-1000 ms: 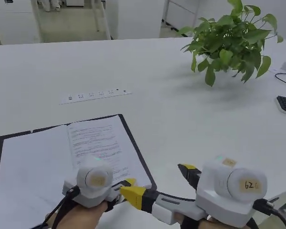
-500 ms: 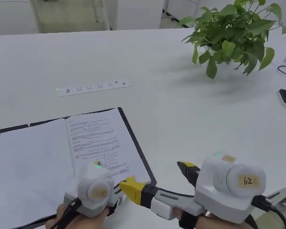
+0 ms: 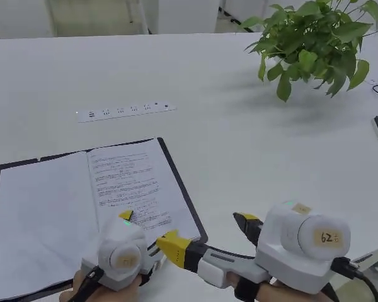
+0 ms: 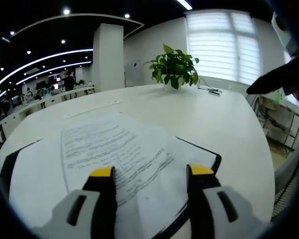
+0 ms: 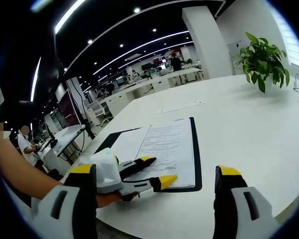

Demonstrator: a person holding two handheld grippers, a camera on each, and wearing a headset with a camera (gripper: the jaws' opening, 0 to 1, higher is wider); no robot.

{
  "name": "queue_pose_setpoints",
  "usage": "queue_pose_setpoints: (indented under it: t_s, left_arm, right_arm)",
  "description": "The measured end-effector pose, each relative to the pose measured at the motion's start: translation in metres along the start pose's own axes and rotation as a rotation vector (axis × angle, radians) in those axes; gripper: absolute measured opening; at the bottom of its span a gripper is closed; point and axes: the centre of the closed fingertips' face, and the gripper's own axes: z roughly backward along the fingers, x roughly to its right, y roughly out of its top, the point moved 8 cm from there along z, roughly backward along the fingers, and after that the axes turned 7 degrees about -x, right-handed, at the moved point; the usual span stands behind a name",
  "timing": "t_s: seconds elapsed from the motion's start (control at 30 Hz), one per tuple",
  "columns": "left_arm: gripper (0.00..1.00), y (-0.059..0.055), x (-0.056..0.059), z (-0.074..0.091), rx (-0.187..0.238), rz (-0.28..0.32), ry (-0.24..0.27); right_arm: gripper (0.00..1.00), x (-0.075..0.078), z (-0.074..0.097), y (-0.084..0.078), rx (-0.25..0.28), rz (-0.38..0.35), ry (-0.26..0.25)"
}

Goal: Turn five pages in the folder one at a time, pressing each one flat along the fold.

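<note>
Black folder (image 3: 82, 207) edge, white table (image 3: 239, 126) beyond

Head view: set high above the near edge of the table (image 3: 239, 94), facing forward and down. The open folder (image 3: 44, 207) lies lower left and the plant (image 3: 315, 44) far right.

Left gripper view: set low, close over the folder's printed page (image 4: 119, 149), facing the plant.

Right gripper view: set low at the near edge, facing across the folder, with the left gripper (image 5: 159, 170) close ahead.

All three views share the folder and the plant.

black folder (image 3: 184, 196), white pages (image 3: 44, 207), green plant (image 3: 315, 44)
</note>
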Motion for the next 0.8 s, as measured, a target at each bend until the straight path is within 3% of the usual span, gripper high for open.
queue_pose_setpoints:
  t_s: [0.3, 0.47, 0.6, 0.8]
  left_arm:
    - [0.47, -0.001, -0.003, 0.001, 0.012, 0.018, 0.016]
    - [0.43, -0.001, -0.004, 0.001, 0.013, 0.047, 0.025]
    - [0.43, -0.002, -0.004, 0.001, 0.017, 0.053, 0.023]
    - [0.42, -0.002, -0.006, 0.000, 0.022, 0.056, 0.023]
  right_arm:
    - [0.99, -0.001, -0.002, 0.001, -0.005, -0.007, 0.009]
    - [0.96, 0.000, -0.012, 0.003, -0.022, -0.015, 0.026]
    - [0.87, 0.003, -0.025, 0.006, -0.027, -0.030, 0.056]
    - [0.67, 0.020, -0.055, 0.007, -0.049, -0.059, 0.097]
